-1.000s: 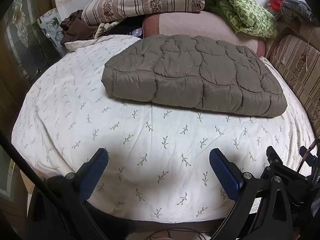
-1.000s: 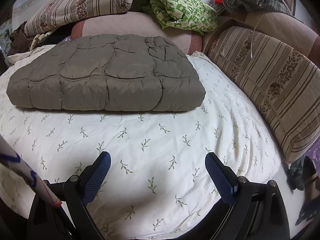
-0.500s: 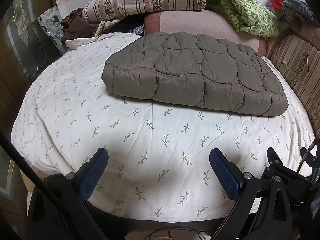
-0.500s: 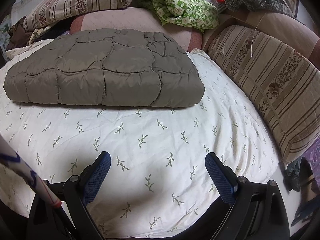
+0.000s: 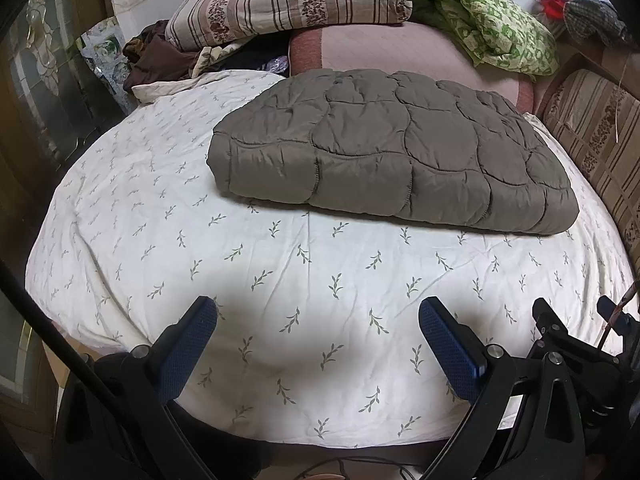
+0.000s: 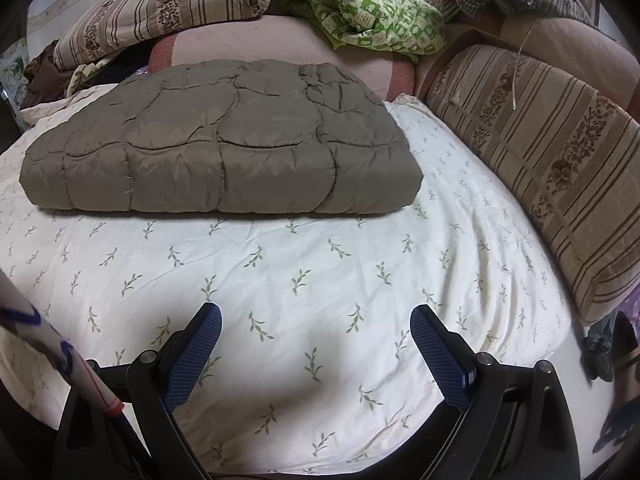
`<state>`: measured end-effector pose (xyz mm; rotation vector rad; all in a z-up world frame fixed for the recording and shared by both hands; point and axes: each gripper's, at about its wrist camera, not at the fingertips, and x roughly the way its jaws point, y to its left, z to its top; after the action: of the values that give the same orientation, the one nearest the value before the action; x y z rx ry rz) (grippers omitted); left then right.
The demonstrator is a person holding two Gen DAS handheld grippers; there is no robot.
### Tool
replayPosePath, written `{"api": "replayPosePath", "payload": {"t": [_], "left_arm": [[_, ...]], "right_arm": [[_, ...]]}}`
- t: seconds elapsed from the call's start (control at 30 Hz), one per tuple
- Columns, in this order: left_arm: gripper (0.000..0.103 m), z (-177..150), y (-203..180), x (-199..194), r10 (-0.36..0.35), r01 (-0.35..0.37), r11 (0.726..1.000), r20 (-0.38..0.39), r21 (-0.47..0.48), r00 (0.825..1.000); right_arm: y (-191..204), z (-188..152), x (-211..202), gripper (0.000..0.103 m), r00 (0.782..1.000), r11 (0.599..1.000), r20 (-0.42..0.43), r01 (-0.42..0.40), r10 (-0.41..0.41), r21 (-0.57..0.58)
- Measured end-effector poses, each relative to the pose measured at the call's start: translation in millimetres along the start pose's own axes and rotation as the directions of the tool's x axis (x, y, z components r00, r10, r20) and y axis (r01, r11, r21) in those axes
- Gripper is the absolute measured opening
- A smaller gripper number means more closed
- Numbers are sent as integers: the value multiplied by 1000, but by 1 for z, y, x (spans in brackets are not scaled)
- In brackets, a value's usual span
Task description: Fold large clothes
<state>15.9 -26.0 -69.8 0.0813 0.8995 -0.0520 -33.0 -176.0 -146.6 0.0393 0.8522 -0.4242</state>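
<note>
Item: folded grey quilted jacket [image 5: 392,152] [image 6: 224,148], lying toward the bed's [image 5: 200,280] [image 6: 320,272] far edge. My left tool [image 5: 318,344] and right tool [image 6: 316,344]: both spread wide, empty, over the near edge.

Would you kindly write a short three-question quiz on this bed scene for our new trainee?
1. True or false: the left claw is shut on the grey quilted garment.
2. What lies folded on the leaf-print sheet? A) a towel B) the grey quilted garment C) jeans
3. Fill in: the right claw hangs open above the ____, holding nothing.

Key:
1. False; it is open and apart from the garment.
2. B
3. sheet
</note>
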Motion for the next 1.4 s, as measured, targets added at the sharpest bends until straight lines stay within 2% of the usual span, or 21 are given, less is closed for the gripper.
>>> {"api": "replayPosePath", "payload": {"t": [0.3, 0.6, 0.83, 1.0, 1.4], "left_arm": [[101, 3, 4, -1, 7, -7, 1000, 13, -2, 1000], [101, 9, 19, -6, 63, -63, 998, 58, 2, 996], [101, 4, 13, -11, 62, -65, 997, 69, 33, 996], [101, 5, 11, -25, 68, -73, 997, 110, 40, 992], [101, 11, 12, -51, 75, -81, 996, 156, 36, 985]], "right_arm": [[1, 2, -3, 98, 995, 995, -12, -99, 99, -6], [-21, 11, -16, 98, 996, 996, 7, -87, 87, -2], [-36, 13, -34, 98, 997, 997, 20, -72, 72, 8], [-43, 14, -42, 98, 998, 998, 32, -58, 58, 11], [-49, 20, -70, 98, 994, 996, 77, -83, 81, 19]]}}
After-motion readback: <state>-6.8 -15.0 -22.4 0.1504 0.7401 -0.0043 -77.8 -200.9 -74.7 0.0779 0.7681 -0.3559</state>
